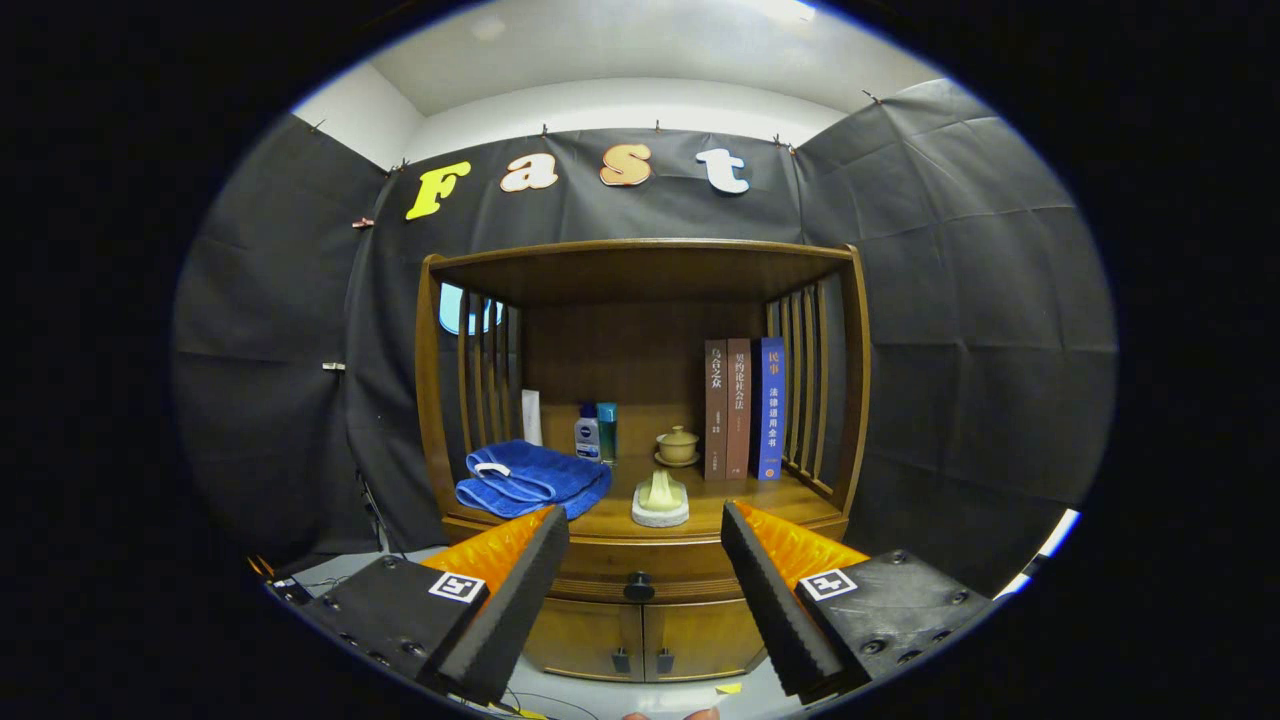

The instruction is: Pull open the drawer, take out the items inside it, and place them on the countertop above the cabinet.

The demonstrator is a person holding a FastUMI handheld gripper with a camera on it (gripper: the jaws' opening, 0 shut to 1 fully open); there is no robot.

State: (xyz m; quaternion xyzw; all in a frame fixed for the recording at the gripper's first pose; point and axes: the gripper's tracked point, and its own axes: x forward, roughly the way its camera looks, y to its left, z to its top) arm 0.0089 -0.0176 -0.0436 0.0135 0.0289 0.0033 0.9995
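Two gripper (645, 590) fingers spread wide, framing the closed drawer's (640, 570) outward-facing knob (639, 586).

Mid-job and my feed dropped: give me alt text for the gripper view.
The open gripper faces a wooden cabinet, its fingers framing the closed drawer's black knob just ahead. On the countertop above lie a folded blue towel, two bottles, a small lidded cup and three upright books.

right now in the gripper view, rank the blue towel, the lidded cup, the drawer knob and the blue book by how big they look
1. blue towel, widest by far
2. blue book, tall and narrow
3. lidded cup
4. drawer knob

The cup and the knob look close in size, and the knob sits nearer the camera, so that order is unsure. The hand-held gripper is open, knob between its fingers.
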